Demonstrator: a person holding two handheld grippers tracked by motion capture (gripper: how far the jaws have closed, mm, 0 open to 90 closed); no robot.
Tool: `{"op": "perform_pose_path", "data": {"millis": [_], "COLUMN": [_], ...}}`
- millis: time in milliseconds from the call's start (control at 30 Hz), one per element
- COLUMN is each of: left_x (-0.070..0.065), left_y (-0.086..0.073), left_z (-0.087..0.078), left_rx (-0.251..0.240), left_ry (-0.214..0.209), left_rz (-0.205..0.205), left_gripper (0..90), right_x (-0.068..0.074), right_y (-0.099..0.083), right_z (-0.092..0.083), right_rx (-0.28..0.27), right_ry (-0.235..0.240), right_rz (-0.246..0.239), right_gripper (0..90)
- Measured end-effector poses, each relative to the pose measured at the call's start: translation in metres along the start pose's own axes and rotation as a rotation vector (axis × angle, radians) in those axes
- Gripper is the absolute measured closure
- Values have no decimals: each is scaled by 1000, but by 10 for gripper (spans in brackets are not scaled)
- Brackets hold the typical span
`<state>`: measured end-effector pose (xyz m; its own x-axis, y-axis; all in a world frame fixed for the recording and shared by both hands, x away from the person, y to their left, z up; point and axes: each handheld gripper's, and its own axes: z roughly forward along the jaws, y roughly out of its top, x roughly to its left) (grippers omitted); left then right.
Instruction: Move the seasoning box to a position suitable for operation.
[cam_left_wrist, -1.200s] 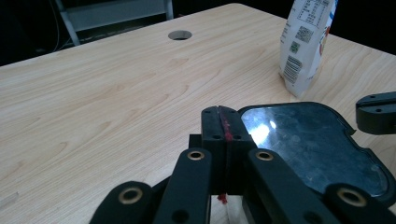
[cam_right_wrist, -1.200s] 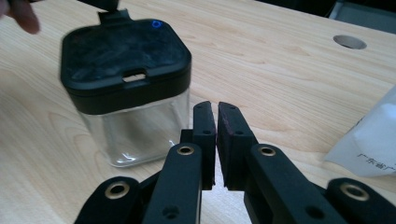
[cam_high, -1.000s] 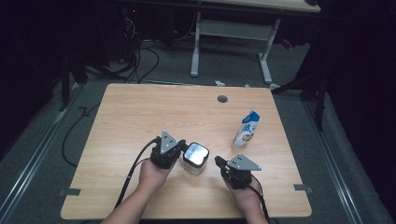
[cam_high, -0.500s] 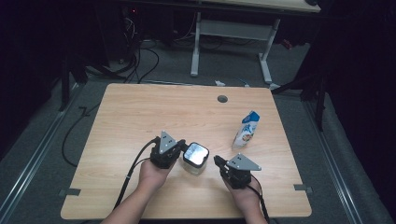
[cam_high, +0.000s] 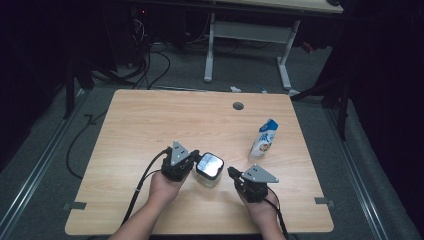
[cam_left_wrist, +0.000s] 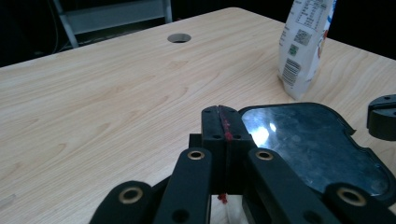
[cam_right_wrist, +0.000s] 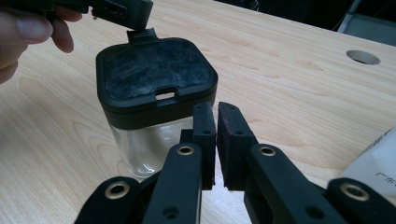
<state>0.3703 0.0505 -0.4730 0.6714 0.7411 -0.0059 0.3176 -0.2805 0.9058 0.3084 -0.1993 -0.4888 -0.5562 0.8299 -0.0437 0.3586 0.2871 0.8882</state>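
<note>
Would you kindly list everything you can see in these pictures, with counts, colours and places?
Jar: one, clear with a black lid, near the front of the table between the two grippers.
Pouch: one, white and blue, standing on the right part of the table, behind the right gripper.
Table: one, light wood, with a round hole near its far edge.
Desk frame: one, grey-white, on the floor beyond the table.
Cables: several, black, on the grey floor at the back left.
Left gripper: one, black, jaws shut, at the jar's left edge by the lid tab.
Right gripper: one, black, jaws nearly together, just right of the jar.
Hands: two, holding the grippers at the front edge.
</note>
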Motion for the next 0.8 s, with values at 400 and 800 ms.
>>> {"op": "perform_pose_path", "data": {"millis": [400,800], "left_x": [1,2], "left_y": [-2,-3], "left_z": [0,0], "left_rx": [-14,-16], "left_ry": [-1,-7], "left_rz": [-13,-23], "left_gripper": [900,900], "right_x": [2,4], "right_y": [1,2], "right_z": [2,3], "right_rx": [-6,-1], "right_ry": [9,6], "right_rz": [-5,-13], "right_gripper": [860,899]}}
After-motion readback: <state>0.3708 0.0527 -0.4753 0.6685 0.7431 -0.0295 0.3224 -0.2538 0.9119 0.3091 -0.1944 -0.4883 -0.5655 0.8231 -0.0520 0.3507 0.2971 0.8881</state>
